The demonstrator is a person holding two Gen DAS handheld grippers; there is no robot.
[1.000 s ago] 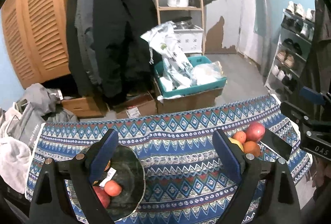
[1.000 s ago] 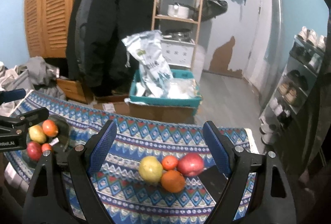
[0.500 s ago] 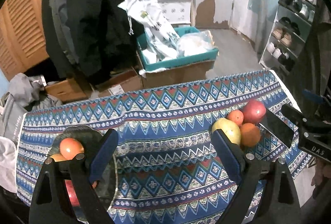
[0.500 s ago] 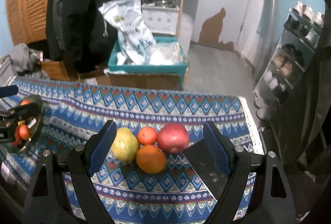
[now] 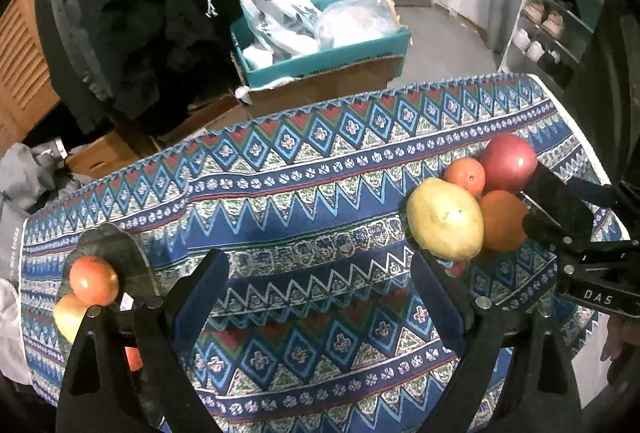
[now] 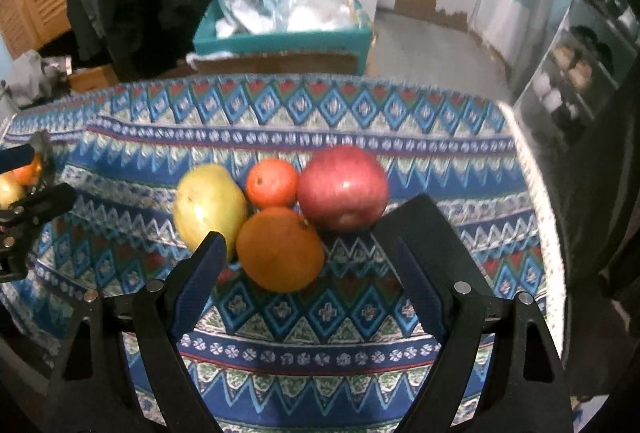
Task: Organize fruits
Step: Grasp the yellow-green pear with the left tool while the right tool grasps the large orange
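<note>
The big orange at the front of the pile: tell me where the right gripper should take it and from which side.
Grip the big orange across its widest middle, coming down from above and the near side with the right gripper, whose jaws are open. The yellow fruit touches it on the left and the red apple sits close behind, so slip one jaw into each gap.

In the left wrist view, the left gripper's (image 5: 320,285) near finger (image 5: 200,289) hides part of the dark plate (image 5: 116,249) at the tablecloth's (image 5: 300,185) left edge; the fruit low on that plate is partly covered and cannot be named. The right gripper (image 5: 576,217) covers one side of the orange (image 5: 500,217). In the right wrist view, the shoe rack (image 6: 580,61) is smeared by blur, and the plate at the left edge is cut off.
</note>
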